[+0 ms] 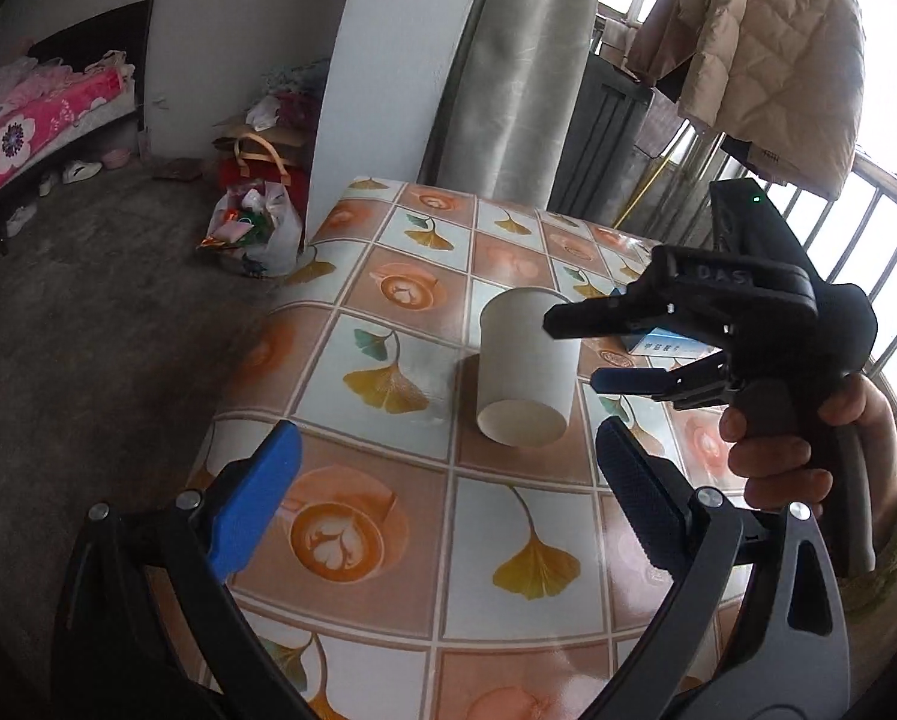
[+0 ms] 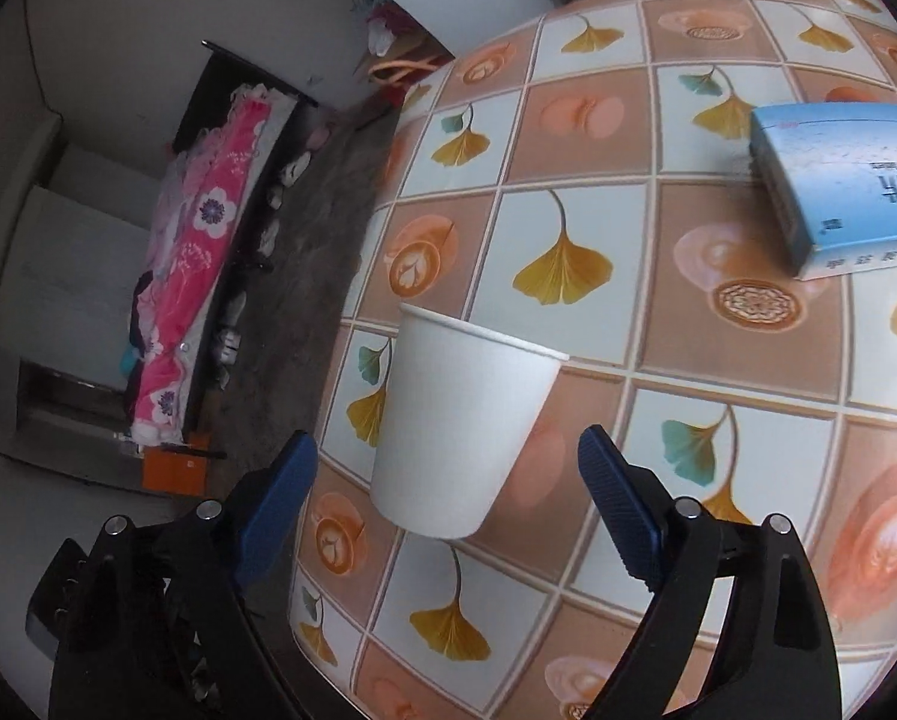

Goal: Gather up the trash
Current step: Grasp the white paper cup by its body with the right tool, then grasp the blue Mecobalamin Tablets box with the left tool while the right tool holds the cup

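A white paper cup (image 1: 523,366) (image 2: 466,420) seems to lie on its side on the tiled-pattern table (image 1: 400,546), its base towards the left wrist camera. My right gripper (image 1: 574,354) (image 2: 448,450), held by a hand (image 1: 778,468), is open; its blue pads (image 2: 610,498) flank the cup with a gap on each side. My left gripper (image 1: 448,492) is open and empty, nearer than the cup over the table's front part. A light blue box (image 2: 850,180) (image 1: 658,342) lies beyond the cup, partly hidden behind the right gripper in the left wrist view.
A plastic bag of wrappers (image 1: 256,228) sits on the floor by the table's far left corner, with more bags behind it. A bed with a pink cover (image 1: 28,126) stands at the far left. Curtain (image 1: 520,72), hanging jacket (image 1: 772,54) and window bars border the table's far side.
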